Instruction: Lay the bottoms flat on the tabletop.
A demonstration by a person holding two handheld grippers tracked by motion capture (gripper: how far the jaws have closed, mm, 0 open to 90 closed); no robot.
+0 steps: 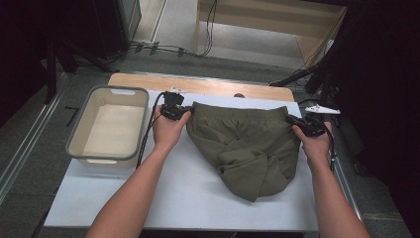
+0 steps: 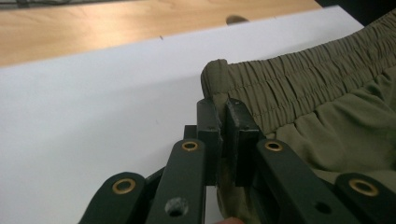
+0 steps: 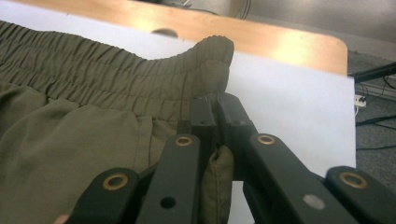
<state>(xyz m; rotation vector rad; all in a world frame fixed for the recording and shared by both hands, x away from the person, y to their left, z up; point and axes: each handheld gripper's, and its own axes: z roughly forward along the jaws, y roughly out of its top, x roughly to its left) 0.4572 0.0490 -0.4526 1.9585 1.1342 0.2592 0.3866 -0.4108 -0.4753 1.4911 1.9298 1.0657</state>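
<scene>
Both tongs pinch the green shorts (image 1: 245,148) by the waistband corners.
The left tongs (image 2: 223,114) and right tongs (image 3: 215,109) grip tight; next they likely lift together, evenly.

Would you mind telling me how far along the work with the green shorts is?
Done: both grippers, left and right, are shut on the waistband corners of the shorts. In hand: the waistband is stretched between them. Left: the legs lie bunched on the white board; the tub holds no clothing.

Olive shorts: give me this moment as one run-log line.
object: olive shorts | left claw: shut on waistband corner | right claw: shut on opposite waistband corner | legs: bunched on white board | bin: left of shorts
</scene>
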